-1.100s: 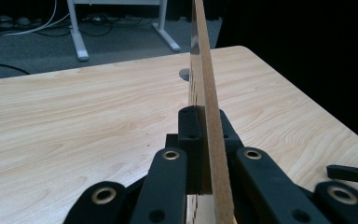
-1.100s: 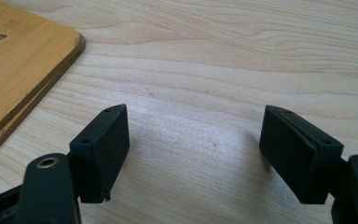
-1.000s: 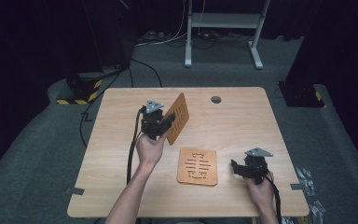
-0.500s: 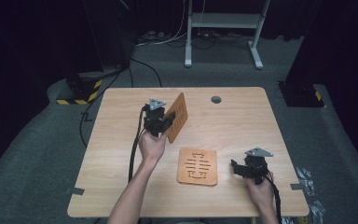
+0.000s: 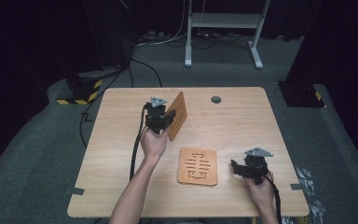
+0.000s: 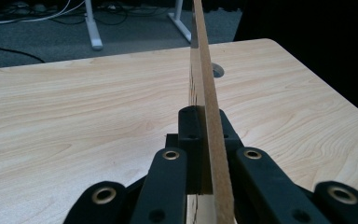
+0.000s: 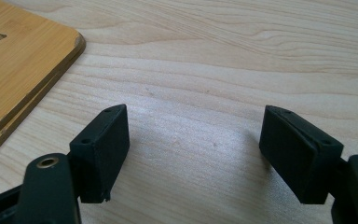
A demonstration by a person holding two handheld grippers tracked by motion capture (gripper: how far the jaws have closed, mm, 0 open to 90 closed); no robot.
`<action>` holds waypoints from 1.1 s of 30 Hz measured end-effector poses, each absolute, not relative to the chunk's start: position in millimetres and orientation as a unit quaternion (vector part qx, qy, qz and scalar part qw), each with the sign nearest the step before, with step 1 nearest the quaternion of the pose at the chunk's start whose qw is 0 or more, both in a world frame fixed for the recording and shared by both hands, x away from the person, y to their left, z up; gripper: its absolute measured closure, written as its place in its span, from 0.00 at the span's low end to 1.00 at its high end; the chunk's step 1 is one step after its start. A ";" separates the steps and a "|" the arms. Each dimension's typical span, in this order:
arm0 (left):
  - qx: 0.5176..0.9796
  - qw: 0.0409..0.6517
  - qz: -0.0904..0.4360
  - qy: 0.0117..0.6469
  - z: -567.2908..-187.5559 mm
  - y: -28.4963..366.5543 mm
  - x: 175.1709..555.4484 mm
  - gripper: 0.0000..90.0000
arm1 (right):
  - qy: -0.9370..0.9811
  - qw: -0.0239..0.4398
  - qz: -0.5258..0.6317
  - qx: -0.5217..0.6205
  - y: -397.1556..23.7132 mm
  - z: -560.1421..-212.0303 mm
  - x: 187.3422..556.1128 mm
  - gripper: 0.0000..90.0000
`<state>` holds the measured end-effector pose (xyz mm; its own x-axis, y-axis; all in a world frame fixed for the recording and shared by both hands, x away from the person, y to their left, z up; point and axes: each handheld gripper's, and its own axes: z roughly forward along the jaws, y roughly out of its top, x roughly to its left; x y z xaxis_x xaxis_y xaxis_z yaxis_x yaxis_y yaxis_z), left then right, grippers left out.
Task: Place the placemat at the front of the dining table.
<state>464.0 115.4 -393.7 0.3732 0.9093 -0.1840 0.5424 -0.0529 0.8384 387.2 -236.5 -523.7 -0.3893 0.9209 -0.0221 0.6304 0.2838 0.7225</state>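
Pale wooden counter (image 5: 121,177): left claw (image 5: 167,118) clamps a thin brown slotted wooden board (image 5: 178,115) upright on edge above it; right claw (image 5: 237,168), jaws wide, rests beside a second, flat-lying slotted board (image 5: 197,166).

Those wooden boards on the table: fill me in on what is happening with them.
A person works at a wooden table with a tool in each hand. The left tool is clamped shut on the edge of one thin slotted wooden board, holding it on edge above the table. A second slotted board lies flat near the front edge. The right tool rests low on the table just beside that flat board, its jaws open with nothing between them.
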 end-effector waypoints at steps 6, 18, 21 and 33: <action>0.697 0.450 0.204 0.520 -396.6 112.1 466.7 0.96 | 0.771 0.221 0.319 0.505 -236.9 -522.8 386.9 0.27; 0.693 0.445 0.206 0.528 -404.3 109.5 476.4 0.96 | 0.770 0.221 0.320 0.506 -236.5 -522.9 386.9 0.27; 0.693 0.442 0.207 0.531 -406.5 108.5 478.9 0.96 | 0.771 0.222 0.320 0.505 -236.8 -523.0 387.0 0.27; 0.693 0.430 0.218 0.536 -414.6 103.9 484.2 0.96 | 0.769 0.222 0.319 0.507 -236.3 -523.0 386.7 0.27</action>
